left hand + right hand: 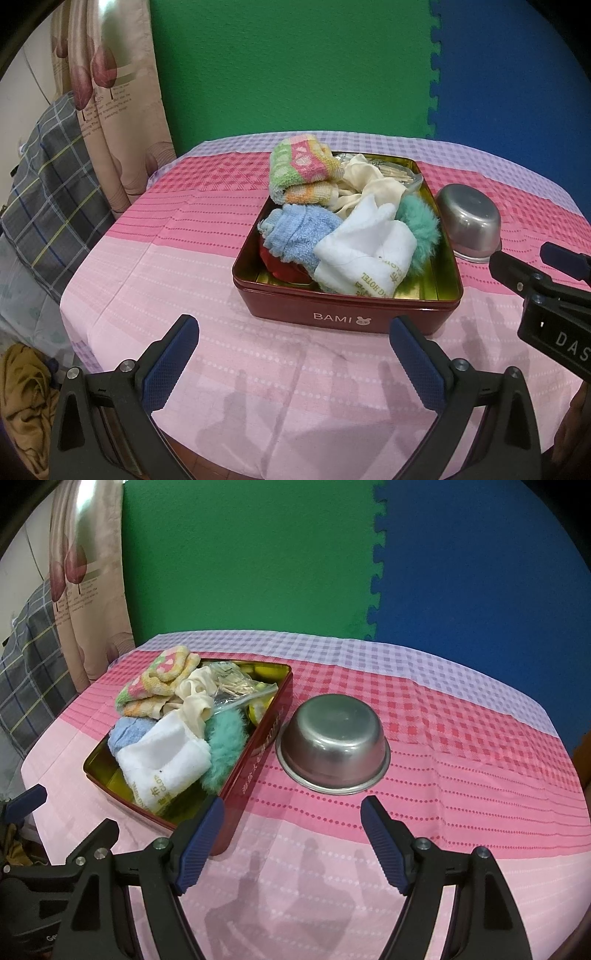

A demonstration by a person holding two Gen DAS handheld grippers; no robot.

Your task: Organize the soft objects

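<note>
A red tin [332, 314] marked BAMI [258, 738] holds soft things: a white hotel towel [365, 251] [162, 760], a blue cloth [299, 232] [125, 734], a teal fluffy puff [421, 225] [225, 749], a cream cloth [369, 184] [195, 698], a striped pink-green towel [303, 166] [159, 683] and a red item [280, 266]. My left gripper [295, 332] is open and empty in front of the tin. My right gripper [291, 812] is open and empty, in front of the gap between the tin and an upturned steel bowl [332, 746] [469, 221].
A plastic bag of toothpicks [236, 690] lies in the tin's far corner. The table has a pink checked cloth [184, 240] [461, 757]. Green and blue foam mats [258, 554] stand behind. A curtain [110, 92] and plaid bedding [48, 192] are at the left.
</note>
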